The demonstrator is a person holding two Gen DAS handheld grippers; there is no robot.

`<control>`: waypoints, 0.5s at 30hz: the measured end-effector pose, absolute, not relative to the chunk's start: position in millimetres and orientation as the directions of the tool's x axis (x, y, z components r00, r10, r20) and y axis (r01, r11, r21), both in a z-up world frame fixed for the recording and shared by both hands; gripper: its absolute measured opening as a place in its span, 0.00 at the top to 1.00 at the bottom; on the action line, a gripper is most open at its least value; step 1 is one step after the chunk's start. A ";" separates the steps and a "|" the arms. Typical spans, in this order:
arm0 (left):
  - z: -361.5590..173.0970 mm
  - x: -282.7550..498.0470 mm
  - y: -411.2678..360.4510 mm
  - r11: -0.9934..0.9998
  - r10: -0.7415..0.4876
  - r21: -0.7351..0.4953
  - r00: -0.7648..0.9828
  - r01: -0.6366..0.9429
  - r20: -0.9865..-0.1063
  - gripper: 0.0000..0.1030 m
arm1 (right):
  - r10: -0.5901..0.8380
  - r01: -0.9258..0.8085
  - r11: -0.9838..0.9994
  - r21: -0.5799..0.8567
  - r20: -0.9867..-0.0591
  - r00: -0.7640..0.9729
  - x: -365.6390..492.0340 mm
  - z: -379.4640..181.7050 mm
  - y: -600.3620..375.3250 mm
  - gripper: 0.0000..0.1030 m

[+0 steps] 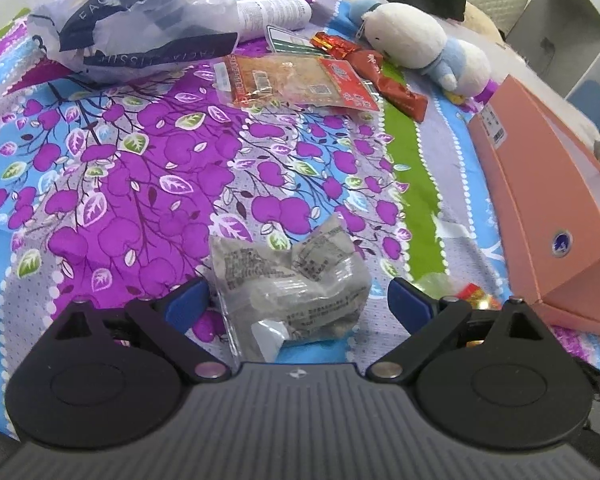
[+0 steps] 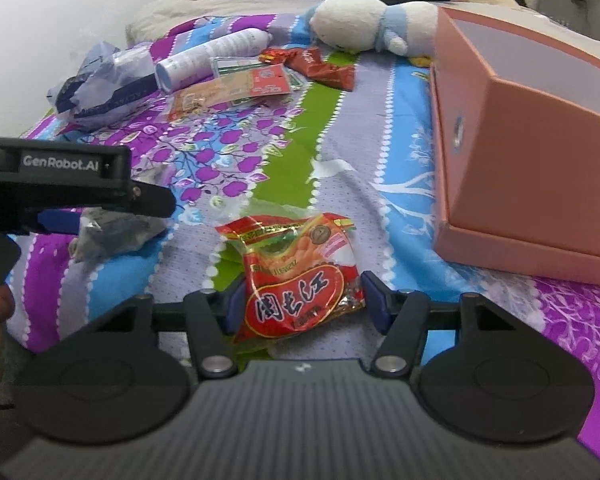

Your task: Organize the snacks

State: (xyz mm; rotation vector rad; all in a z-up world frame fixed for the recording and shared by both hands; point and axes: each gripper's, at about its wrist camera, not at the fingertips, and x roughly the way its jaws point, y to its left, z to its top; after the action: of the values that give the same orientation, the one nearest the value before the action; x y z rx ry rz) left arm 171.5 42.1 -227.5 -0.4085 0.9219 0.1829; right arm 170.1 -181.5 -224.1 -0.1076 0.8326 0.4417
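The right claw straddles a red snack packet on the bed, pads at its sides. A pink box sits at two o'clock, the left claw at nine.

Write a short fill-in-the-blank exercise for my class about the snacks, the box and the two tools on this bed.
1. The right tool has a ____ snack packet between its fingers.
2. The grey packet lies between the fingers of the ____ tool.
3. The open box is ____ in colour.
4. The plush toy lies near the box at the ____ end of the bedspread.

Missing words: red; left; pink; far
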 end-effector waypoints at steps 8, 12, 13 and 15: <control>-223.8 170.4 41.1 0.925 -0.012 -0.239 0.604 -0.297 -0.797 0.22 | 0.309 -0.378 0.922 0.080 -0.740 0.598 170.5 -221.0 -188.4 0.41; -218.9 167.6 41.3 0.925 -0.029 -0.251 0.607 -0.284 -0.794 0.22 | 0.296 -0.370 0.927 0.068 -0.738 0.607 171.3 -213.8 -187.7 0.41; -217.0 166.8 41.7 0.925 -0.032 -0.254 0.609 -0.282 -0.793 0.22 | 0.298 -0.370 0.926 0.069 -0.736 0.608 170.8 -210.7 -187.5 0.41; -213.3 166.2 42.2 0.925 -0.040 -0.261 0.612 -0.277 -0.790 0.22 | 0.302 -0.372 0.925 0.071 -0.732 0.611 170.7 -205.1 -187.3 0.41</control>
State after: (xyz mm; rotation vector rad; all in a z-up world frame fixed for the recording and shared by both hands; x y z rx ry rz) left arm 166.2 42.2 -213.3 -0.3793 0.9071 0.1403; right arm 170.7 -187.3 -205.1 -0.0910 0.8263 0.3899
